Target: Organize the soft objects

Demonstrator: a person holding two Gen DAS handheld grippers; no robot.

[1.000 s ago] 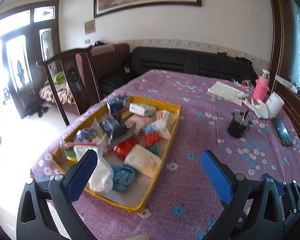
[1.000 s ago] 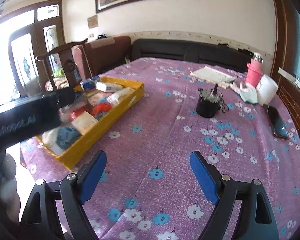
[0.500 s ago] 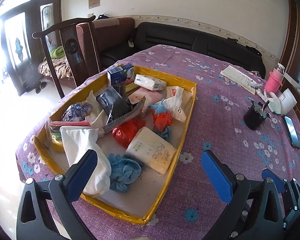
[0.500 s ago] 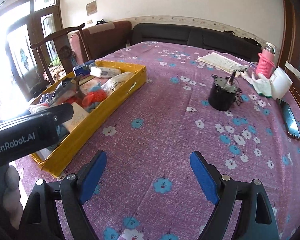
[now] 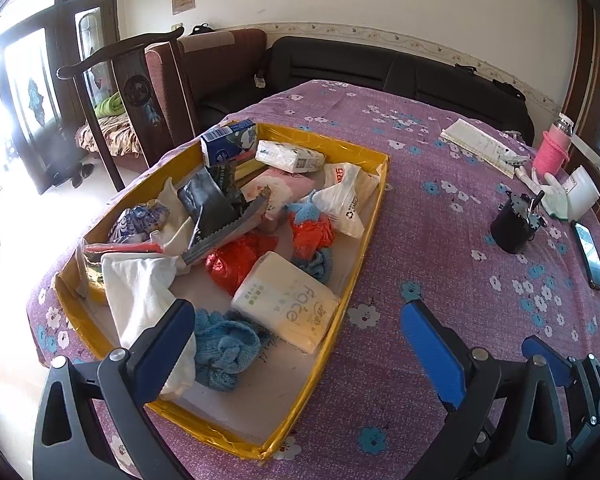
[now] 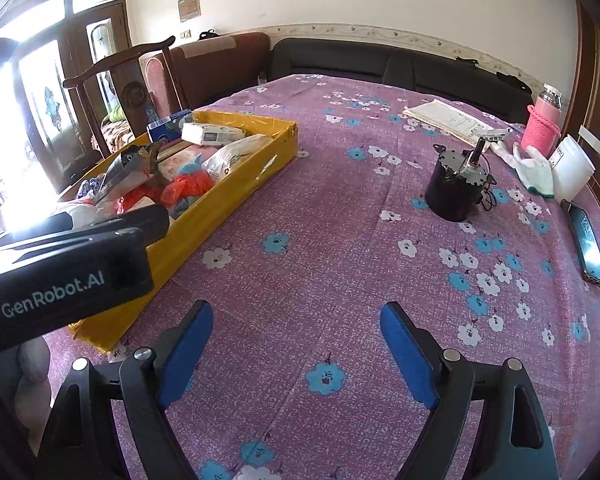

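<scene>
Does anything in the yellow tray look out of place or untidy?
Yes. The soft things lie in a loose heap in the tray: a black foil bag sticks up torn open, and a blue box leans on the far rim.

At the right of the frame a black cylindrical motor (image 6: 456,188) stands on the purple flowered tablecloth (image 6: 340,240), near a phone (image 6: 588,242), a pink bottle (image 6: 542,122) and a white glove (image 6: 534,170).
</scene>
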